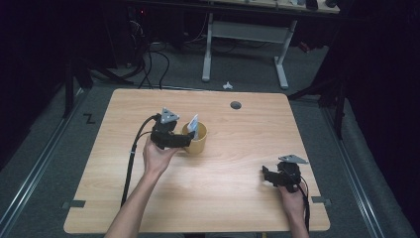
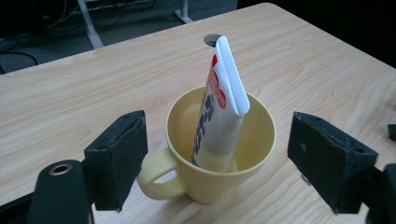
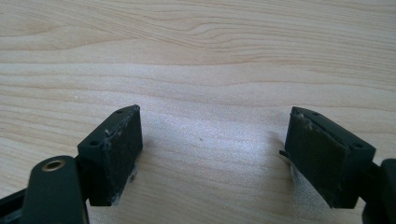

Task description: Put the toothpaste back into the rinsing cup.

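Between the wide-open jaws of the left gripper [image 2: 217,161] stood the pale yellow ceramic mug [image 2: 210,179], untouched, a white toothpaste tube [image 2: 219,107] leaning inside it.

Light: overhead light is brightening the surface [image 1: 237,148] while the room around is lying dark.
Shadows: soft ones are falling under each tool.
Sharpness: the high view is looking slightly grainy.

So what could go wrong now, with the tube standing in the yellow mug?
1. The toothpaste tube leans on the rim of the yellow mug and rises well above it; a bump could tip it out.
2. The open left hand-held gripper flanks the mug, one pad near the handle; pulling away carelessly could drag it.
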Demonstrator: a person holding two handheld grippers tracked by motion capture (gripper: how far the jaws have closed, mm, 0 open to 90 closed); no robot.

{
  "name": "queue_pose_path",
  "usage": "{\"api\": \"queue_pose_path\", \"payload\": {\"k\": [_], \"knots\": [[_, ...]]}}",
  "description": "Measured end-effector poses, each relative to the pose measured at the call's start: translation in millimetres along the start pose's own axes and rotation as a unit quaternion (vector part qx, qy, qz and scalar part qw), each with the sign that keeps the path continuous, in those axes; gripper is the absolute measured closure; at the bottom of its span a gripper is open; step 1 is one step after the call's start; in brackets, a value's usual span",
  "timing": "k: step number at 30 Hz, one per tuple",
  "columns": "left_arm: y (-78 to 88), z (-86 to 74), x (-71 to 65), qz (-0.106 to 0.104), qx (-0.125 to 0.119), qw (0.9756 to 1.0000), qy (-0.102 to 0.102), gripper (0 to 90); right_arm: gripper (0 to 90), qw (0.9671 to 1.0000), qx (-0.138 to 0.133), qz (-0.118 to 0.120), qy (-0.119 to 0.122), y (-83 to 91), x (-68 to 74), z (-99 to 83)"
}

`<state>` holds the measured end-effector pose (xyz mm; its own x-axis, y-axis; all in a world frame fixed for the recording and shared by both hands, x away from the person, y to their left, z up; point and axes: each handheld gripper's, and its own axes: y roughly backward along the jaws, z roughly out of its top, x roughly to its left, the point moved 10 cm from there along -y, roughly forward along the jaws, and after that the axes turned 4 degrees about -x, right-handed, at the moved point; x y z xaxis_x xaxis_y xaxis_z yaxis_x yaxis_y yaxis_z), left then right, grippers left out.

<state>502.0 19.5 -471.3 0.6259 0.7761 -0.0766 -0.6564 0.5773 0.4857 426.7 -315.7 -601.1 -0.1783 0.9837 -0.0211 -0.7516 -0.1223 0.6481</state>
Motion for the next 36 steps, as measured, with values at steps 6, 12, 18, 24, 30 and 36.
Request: {"api": "queue_pose_path", "payload": {"k": [6, 12, 18, 24, 30, 36], "knots": [[5.3, -2.8, 2.2, -0.002, -0.002, 1.0000, 0.007, 20.6, 19.3, 1.0000, 0.000, 0.000, 0.000, 0.0, 0.0, 0.0], [11.9, -3.6, 3.2, -0.003, -0.008, 0.9999, 0.009, 20.3, 19.3, 1.0000, 0.000, 0.000, 0.000, 0.0, 0.0, 0.0], [16.2, -5.6, 5.4, 0.003, -0.009, 0.9999, 0.006, 19.2, 19.3, 1.0000, 0.000, 0.000, 0.000, 0.0, 0.0, 0.0], [21.3, -7.4, 5.1, 0.007, -0.014, 0.9999, 0.002, 18.5, 19.3, 1.0000, 0.000, 0.000, 0.000, 0.0, 0.0, 0.0], [26.8, -8.1, 5.8, 0.009, -0.023, 0.9997, 0.006, 18.3, 19.3, 1.0000, 0.000, 0.000, 0.000, 0.0, 0.0, 0.0], [31.8, -9.2, 7.2, 0.009, -0.027, 0.9996, 0.009, 18.3, 19.3, 1.0000, 0.000, 0.000, 0.000, 0.0, 0.0, 0.0]]}}
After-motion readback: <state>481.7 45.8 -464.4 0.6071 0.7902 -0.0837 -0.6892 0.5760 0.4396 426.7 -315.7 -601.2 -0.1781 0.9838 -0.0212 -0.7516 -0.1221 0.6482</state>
